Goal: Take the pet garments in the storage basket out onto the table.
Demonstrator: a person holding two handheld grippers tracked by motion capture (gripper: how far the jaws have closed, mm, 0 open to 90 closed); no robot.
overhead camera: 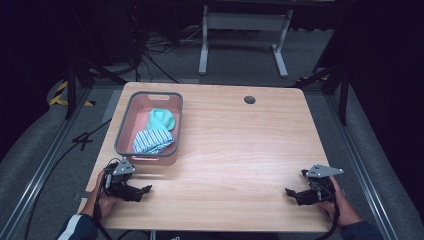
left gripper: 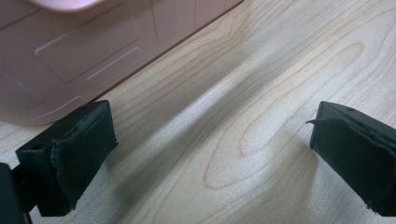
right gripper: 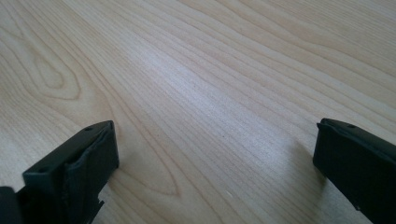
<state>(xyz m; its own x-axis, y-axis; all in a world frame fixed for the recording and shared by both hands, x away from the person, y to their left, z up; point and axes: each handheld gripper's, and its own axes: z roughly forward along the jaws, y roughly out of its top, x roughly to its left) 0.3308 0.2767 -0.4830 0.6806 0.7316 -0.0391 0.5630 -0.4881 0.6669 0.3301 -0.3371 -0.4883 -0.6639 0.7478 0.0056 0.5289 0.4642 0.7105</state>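
On the wooden table (overhead camera: 230,150), toward ten o'clock from its middle, sits a pink bin (overhead camera: 127,122) with a grey rim. Inside it lie two cloths: a striped cloth (overhead camera: 151,141) at the near end and a teal cloth (overhead camera: 162,119) just beyond it, at about one o'clock from the striped one, the two touching.

The left gripper (overhead camera: 141,192) rests low at the table's seven o'clock corner, held in the left hand (overhead camera: 102,200). Its jaws stand spread wide with bare wood between them, holding nothing. The bin is near it, at roughly twelve o'clock from the gripper; in the left gripper view (left gripper: 212,154) the bin's pink wall (left gripper: 70,51) fills the eleven o'clock corner, close past the left jaw but apart from it.

The right gripper (overhead camera: 295,194) sits at the table's five o'clock corner in the right hand (overhead camera: 342,207), well apart from the bin, which lies off at ten o'clock across the board. In the right gripper view (right gripper: 215,158) its jaws are likewise wide apart, with bare table grain between them.

A round dark hole (overhead camera: 249,99) marks the table's far edge at about one o'clock.
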